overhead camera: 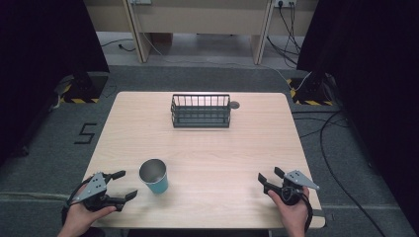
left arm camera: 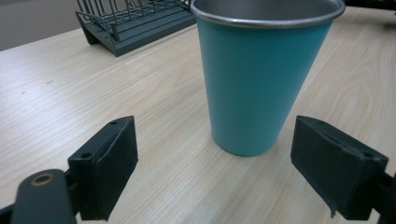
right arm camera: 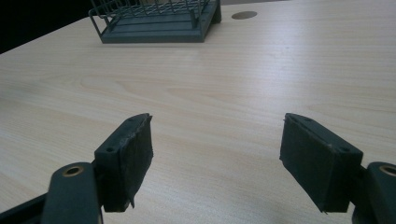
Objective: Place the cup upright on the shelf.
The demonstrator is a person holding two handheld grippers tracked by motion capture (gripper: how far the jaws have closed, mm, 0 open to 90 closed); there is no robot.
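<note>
A teal metal cup [overhead camera: 154, 176] with a bare steel rim stands upright near the front left of the wooden table [overhead camera: 197, 148]. My left gripper [overhead camera: 126, 184] rests just left of it, open, jaws pointing at the cup. In the left gripper view the cup [left arm camera: 259, 79] stands close ahead, right of centre, beyond the open gripper [left arm camera: 229, 172] and untouched. My right gripper [overhead camera: 268, 178] lies open at the front right, jaws pointing left and away from me. Its own view shows the gripper [right arm camera: 217, 158] wide apart over bare wood, nothing between the pads.
A dark wire rack [overhead camera: 201, 110] stands at the back middle of the table, also seen as the rack [left arm camera: 135, 21] and the rack [right arm camera: 156, 18]. A round cable hole [overhead camera: 234, 104] sits beside it. Cables [overhead camera: 336, 148] trail on the floor to the right.
</note>
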